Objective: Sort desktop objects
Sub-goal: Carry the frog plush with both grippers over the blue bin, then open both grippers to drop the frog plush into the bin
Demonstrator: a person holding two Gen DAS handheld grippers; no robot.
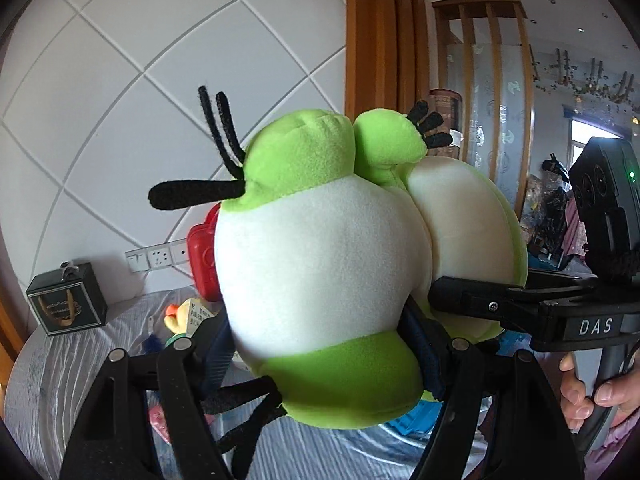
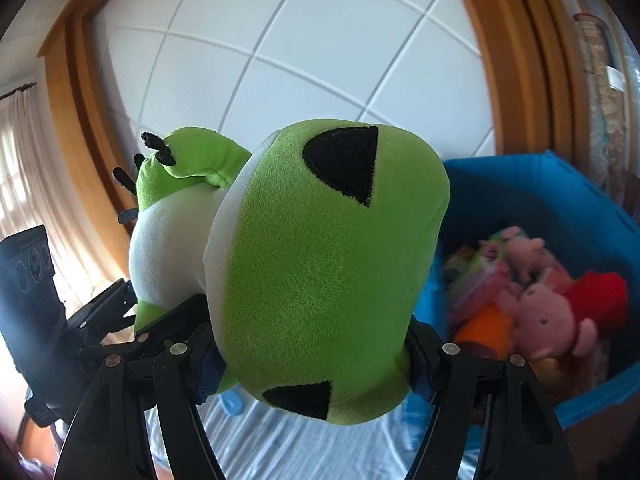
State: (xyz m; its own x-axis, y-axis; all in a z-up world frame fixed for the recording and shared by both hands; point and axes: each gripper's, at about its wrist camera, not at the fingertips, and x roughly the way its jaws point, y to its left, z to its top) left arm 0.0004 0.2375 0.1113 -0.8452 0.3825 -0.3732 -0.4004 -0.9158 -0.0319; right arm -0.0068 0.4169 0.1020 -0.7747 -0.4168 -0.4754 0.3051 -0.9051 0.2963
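A large green and white plush toy with black felt strips is held up in the air between both grippers. My left gripper is shut on its white and green end. My right gripper is shut on its green end with black triangles. In the left wrist view the right gripper clamps the toy from the right. In the right wrist view the left gripper shows at the lower left. A blue bin with several plush toys, one of them a pink pig, sits to the right.
A table with a grey striped cloth lies below. On it are a dark gift box, a red plastic toy, a yellow toy and blue items. A white tiled wall stands behind.
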